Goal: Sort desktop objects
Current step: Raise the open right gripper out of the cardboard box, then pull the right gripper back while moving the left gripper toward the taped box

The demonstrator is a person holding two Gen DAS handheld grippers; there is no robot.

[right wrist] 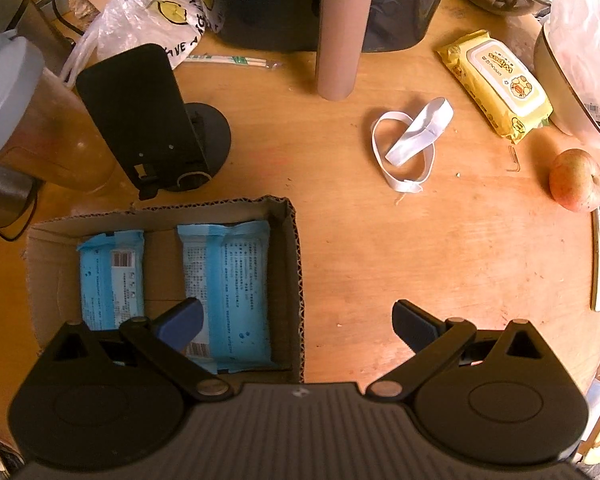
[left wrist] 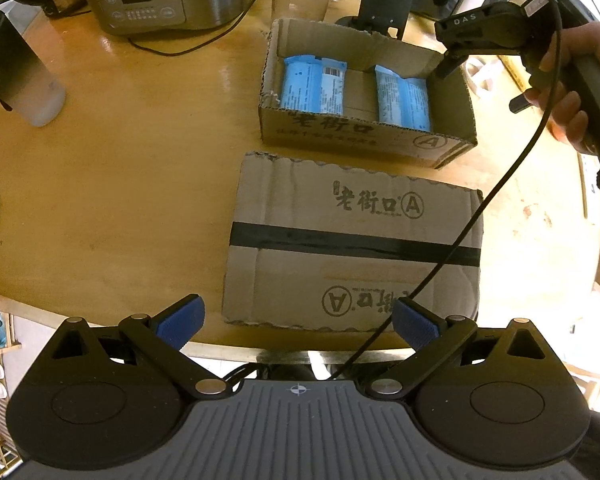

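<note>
Cardboard dominates the left wrist view: an open box holds two blue packets side by side, their long axes running away from the camera, and a flat taped sheet of cardboard lies just in front of it. The left claw hangs over the near edge of the worktop, spread wide and holding nothing, well back from the box. Above the box's far right corner a hand grips the other tool.

From the right wrist, the right claw is also spread and empty, straddling the box's right wall, one finger over the nearer packet. Loose things lie ahead and to its right: a white band, a yellow pack of wipes lying on a diagonal, and an apple at the far right. My guess is the right claw, being far nearer, takes the next one, reaching forward and rightward.
</note>
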